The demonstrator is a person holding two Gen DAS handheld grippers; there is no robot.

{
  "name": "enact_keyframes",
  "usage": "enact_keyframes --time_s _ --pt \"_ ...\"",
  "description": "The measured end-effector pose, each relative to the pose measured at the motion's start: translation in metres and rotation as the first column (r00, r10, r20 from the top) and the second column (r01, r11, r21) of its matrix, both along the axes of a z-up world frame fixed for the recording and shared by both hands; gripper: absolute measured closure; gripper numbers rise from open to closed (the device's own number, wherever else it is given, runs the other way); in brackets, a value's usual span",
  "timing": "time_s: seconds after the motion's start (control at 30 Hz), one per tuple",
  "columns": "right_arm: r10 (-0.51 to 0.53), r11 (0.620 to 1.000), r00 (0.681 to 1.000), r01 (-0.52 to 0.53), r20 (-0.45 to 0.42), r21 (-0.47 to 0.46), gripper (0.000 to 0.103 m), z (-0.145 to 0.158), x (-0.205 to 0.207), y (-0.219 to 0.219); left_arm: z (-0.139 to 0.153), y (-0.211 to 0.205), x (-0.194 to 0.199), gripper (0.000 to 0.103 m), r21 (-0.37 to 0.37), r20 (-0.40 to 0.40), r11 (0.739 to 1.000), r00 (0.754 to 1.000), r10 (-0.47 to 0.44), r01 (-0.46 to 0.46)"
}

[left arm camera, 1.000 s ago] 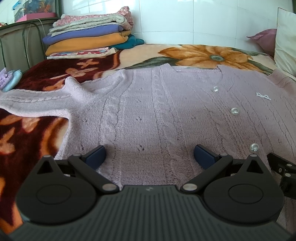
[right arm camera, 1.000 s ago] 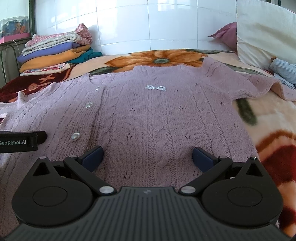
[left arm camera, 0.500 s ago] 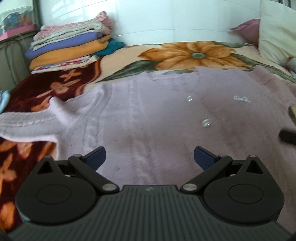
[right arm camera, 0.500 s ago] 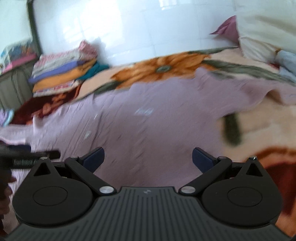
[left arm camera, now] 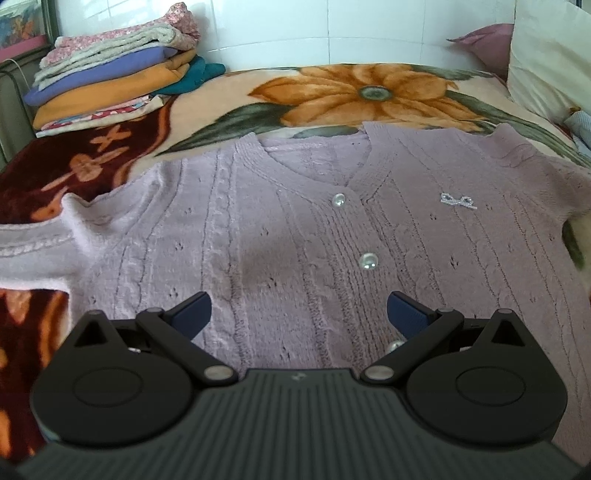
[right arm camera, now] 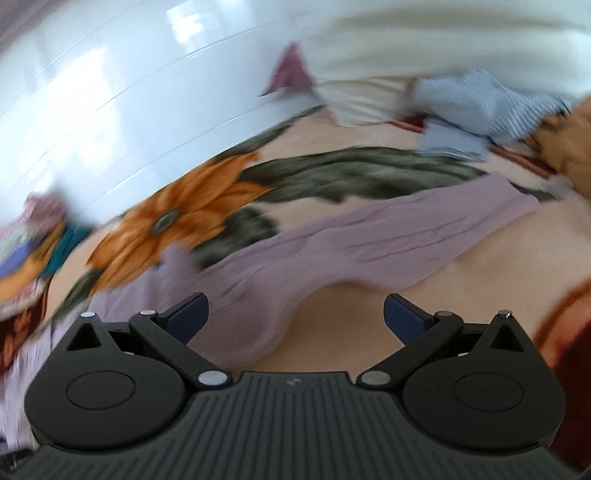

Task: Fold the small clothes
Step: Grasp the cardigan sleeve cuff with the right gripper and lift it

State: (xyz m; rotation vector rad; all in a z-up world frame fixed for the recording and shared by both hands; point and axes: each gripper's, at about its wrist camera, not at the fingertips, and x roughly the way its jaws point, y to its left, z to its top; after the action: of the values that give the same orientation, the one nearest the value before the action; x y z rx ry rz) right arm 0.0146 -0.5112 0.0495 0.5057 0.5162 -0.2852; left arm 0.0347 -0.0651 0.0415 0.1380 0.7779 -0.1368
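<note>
White wall tiles (left arm camera: 369,29) backed a floral fleece blanket (left arm camera: 351,92) where the lilac cable-knit cardigan (left arm camera: 295,229) lay flat. Left gripper (left arm camera: 298,312) hung over its front, fingers spread, empty; right gripper (right arm camera: 293,314), likewise spread, hovered above the cardigan's right sleeve (right arm camera: 388,236).
</note>
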Motion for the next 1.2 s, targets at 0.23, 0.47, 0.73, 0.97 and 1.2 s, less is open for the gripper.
enact_keyframes --time_s 0.23,0.47,0.73,0.97,1.2 --pt "-0.182 0.968 0.983 0.186 -0.035 0.167 0.0 -0.023 0.029 -0.058 -0.003 -0.003 0.01 0.0 0.041 -0.02 0.999 0.999 0.027 -0.026" --pt "-0.203 0.972 0.979 0.206 -0.037 0.114 0.0 -0.036 0.056 -0.07 -0.004 -0.002 0.014 0.0 0.053 -0.032 0.998 0.998 0.045 -0.043" --pt "-0.27 0.963 0.962 0.269 -0.035 -0.027 0.077 -0.036 0.054 -0.065 -0.003 -0.003 0.013 0.0 0.042 -0.036 0.999 0.999 0.036 -0.034" --pt "-0.268 0.96 0.961 0.272 0.068 -0.061 0.091 -0.01 0.022 -0.072 0.005 0.0 0.008 0.0 0.021 -0.027 0.999 0.999 0.025 -0.025" --pt "-0.244 0.962 0.961 0.257 0.13 -0.089 0.091 0.024 -0.009 -0.077 0.015 0.004 0.003 0.0 -0.045 -0.045 0.999 0.999 0.014 -0.016"
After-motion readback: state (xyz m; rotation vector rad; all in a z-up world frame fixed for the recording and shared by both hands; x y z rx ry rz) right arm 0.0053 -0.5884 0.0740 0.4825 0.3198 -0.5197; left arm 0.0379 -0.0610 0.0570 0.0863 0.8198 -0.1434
